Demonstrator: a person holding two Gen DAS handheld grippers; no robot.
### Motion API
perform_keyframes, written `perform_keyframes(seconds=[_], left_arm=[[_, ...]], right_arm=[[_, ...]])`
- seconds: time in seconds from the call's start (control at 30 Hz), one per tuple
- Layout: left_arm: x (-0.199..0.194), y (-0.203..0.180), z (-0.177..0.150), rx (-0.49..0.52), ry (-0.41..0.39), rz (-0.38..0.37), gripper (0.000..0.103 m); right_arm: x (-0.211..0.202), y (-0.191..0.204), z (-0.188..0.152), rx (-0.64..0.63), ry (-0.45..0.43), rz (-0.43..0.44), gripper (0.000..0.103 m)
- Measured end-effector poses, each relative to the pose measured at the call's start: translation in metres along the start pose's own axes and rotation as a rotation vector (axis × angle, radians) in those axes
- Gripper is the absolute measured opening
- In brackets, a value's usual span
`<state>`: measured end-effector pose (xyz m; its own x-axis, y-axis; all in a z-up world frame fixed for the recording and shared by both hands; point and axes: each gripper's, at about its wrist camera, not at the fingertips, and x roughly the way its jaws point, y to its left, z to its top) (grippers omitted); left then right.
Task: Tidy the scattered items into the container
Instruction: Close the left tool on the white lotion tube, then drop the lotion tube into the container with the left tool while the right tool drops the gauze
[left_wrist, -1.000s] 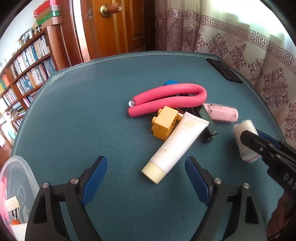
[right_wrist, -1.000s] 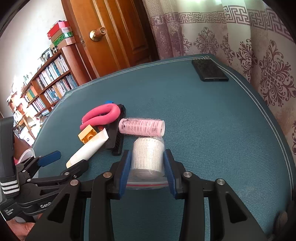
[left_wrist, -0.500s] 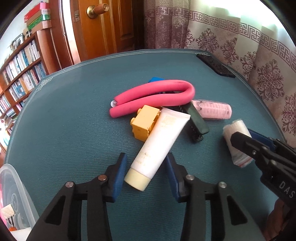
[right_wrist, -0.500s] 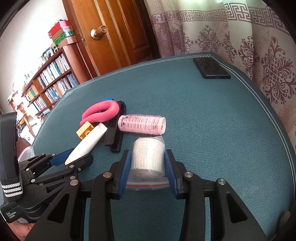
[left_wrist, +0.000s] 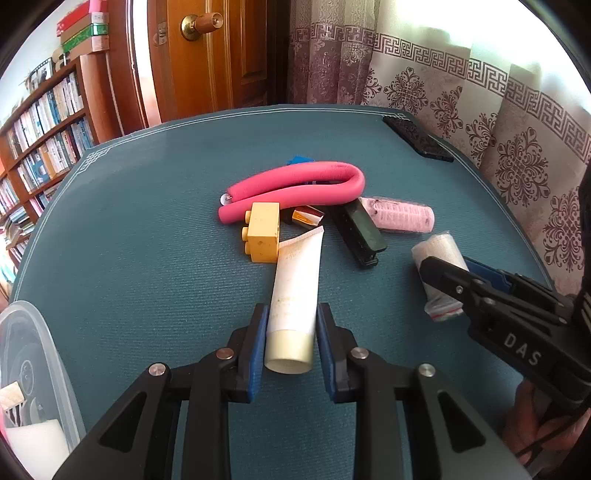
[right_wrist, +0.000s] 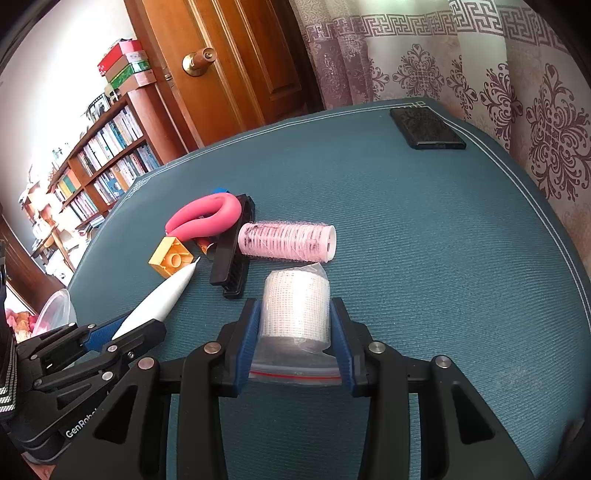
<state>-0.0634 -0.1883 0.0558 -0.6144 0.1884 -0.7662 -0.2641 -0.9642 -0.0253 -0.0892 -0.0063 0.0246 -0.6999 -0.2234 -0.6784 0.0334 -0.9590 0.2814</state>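
My left gripper (left_wrist: 290, 332) is shut on the cap end of a white tube (left_wrist: 295, 291), which points away toward a yellow toy brick (left_wrist: 263, 232). My right gripper (right_wrist: 294, 325) is shut on a white gauze roll in a clear zip bag (right_wrist: 294, 310). Beyond them lie a bent pink foam roller (left_wrist: 295, 186), a black brush (right_wrist: 232, 258) and a pink hair curler (right_wrist: 288, 242) on the teal mat. The clear plastic container (left_wrist: 33, 369) stands at the lower left of the left wrist view, with some items inside.
A black phone (right_wrist: 426, 129) lies at the mat's far right corner. Patterned curtains (right_wrist: 480, 74) hang close on the right. A wooden door (left_wrist: 218, 55) and bookshelves (left_wrist: 40, 122) stand behind and to the left. A small orange item (left_wrist: 304, 218) lies under the pile.
My left gripper moved forward and shut on the white tube's cap end; the tube turned to point straight away. The right gripper kept hold of the gauze roll.
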Motion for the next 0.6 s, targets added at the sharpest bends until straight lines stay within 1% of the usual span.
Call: perform_keyframes(seconds=[0.2,0.37,0.53,0.6], left_arm=[[-0.003,0.002,-0.007,-0.013,0.016,-0.008,0.029],[0.006,0.001,-0.010,-0.023,0.048,-0.003,0.029],[0.010,-0.003,-0.006,-0.019,0.042,0.009,0.030],[0.012,-0.003,-0.004,-0.024,0.041,0.010,0.032]], right_arm=[[0.002,0.001,-0.002,-0.006,0.009,-0.003,0.042],[0.003,0.001,-0.003,-0.001,0.018,-0.002,0.042],[0.004,0.001,-0.004,0.000,0.018,-0.002,0.042],[0.005,0.001,-0.005,-0.003,0.018,-0.003,0.042]])
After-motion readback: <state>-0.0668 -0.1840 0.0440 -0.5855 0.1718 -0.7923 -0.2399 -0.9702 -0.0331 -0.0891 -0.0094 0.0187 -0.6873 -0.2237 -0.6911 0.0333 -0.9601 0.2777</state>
